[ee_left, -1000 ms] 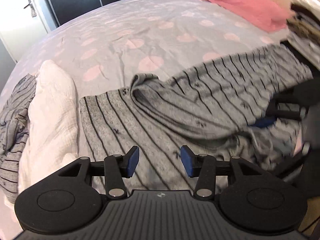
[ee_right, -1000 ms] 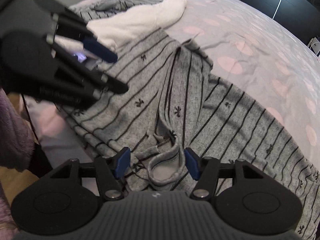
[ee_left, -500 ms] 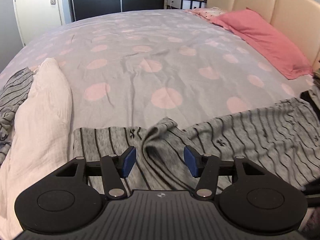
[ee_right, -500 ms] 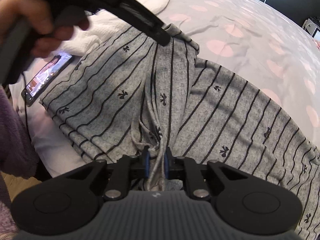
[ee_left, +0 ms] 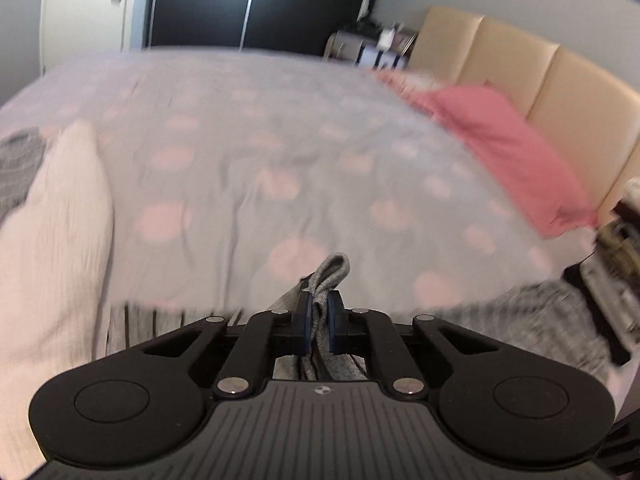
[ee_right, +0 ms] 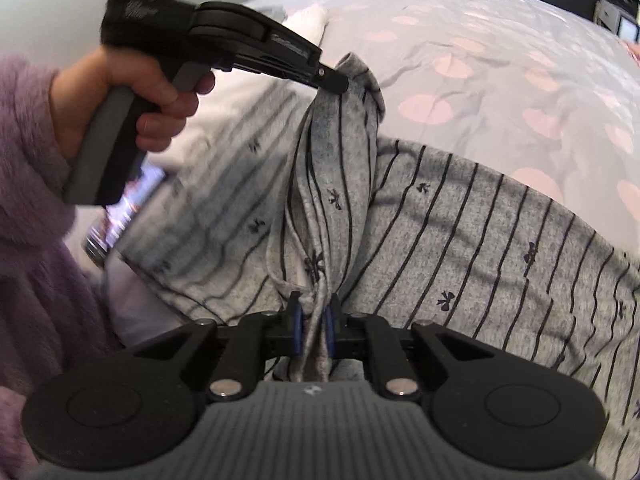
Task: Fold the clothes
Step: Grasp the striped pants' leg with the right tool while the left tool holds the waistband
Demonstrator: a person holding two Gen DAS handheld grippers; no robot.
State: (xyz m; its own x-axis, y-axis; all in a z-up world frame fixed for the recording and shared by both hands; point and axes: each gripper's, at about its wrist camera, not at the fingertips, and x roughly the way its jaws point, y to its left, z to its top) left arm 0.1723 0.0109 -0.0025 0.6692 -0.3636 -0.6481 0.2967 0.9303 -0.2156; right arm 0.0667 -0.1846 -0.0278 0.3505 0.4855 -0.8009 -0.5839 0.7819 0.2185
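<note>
Both grippers have hold of the same grey striped garment (ee_right: 460, 216), which lies on the near edge of the bed (ee_left: 280, 128). Left gripper (ee_left: 317, 312): jaws pinched nearly together with a bunched grey fold between the pads, a nub of cloth sticking up past the tips. Right gripper (ee_right: 313, 320): also clamped tight, holding a gathered bit of fabric and what looks like a hem or cord loop at the near edge. In the right wrist view the left gripper's tip lifts a peak of cloth off the bed, so a ridge of fabric runs taut between the two grips, raised above the rest.

Progress, judged: mid-fold on this piece. Most of the garment is spread flat, right part out toward the pillow side, left part under the person's hand (ee_right: 132, 92). The lifted strip is not yet laid over anything, so no finished crease shows. I can't tell whether this is the sleeve or a side edge.

Left to do: carry the strip across, set it down, then more folds. A white garment (ee_left: 52, 240) and another grey striped garment (ee_left: 20, 168) lie bunched at the left, looking unfolded. Phone (ee_right: 120, 208) sits by the garment's left edge. Left wrist view is motion-blurred.
</note>
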